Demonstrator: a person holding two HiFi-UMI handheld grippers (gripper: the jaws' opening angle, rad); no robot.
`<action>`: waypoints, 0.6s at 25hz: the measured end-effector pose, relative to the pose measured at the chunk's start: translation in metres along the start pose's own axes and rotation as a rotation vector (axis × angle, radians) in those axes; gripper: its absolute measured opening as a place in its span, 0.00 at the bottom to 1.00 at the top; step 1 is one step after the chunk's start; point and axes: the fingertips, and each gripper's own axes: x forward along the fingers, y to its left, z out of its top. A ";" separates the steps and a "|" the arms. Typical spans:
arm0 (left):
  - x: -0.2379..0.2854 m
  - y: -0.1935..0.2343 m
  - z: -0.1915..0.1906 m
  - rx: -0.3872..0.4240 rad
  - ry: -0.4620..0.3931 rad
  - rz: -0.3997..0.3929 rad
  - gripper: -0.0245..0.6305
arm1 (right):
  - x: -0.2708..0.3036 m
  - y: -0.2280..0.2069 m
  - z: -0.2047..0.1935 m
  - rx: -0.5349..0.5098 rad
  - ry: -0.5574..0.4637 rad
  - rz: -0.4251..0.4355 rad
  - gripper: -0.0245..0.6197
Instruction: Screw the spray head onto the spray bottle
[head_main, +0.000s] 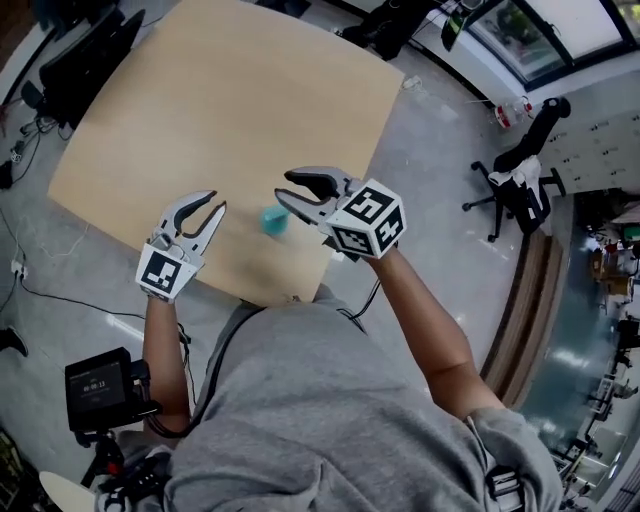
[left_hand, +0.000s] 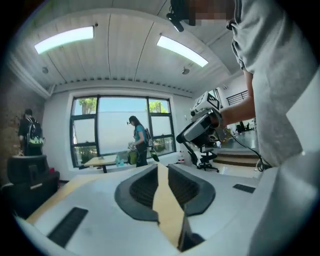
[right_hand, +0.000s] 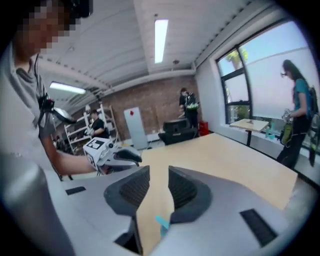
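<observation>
a light wooden tabletop (head_main: 230, 110) stood on a grey floor (head_main: 440, 170). a black office chair (head_main: 515, 185) sat well off to its right, and a small screen on a stand (head_main: 100, 385) at lower left. by the big window (left_hand: 122, 127) a person in a teal top (left_hand: 139, 139) stood near a small table (left_hand: 102, 161). strip lights (left_hand: 65, 39) glowed overhead.

**Daylight and ceiling strips are flooding a warped room**

Bright, even light is falling across the tan table (head_main: 230, 120) in the head view, leaving only faint shadows, while the skylight (head_main: 565, 25) at upper right is washing out to white. In the left gripper view, two ceiling strips (left_hand: 64, 39) are glaring and the wide window (left_hand: 122, 131) is backlighting distant figures. Both gripper views are bowing straight lines, darkening to black at the corners and softening the near foreground.
</observation>
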 end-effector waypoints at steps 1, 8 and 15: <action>-0.003 -0.003 0.025 -0.001 -0.024 0.029 0.09 | -0.020 0.002 0.015 0.034 -0.088 -0.029 0.16; -0.022 -0.005 0.110 -0.223 -0.119 0.164 0.04 | -0.112 0.027 0.070 -0.030 -0.464 -0.149 0.05; -0.039 -0.054 0.157 -0.152 -0.131 0.191 0.04 | -0.170 0.077 0.071 -0.195 -0.533 -0.155 0.05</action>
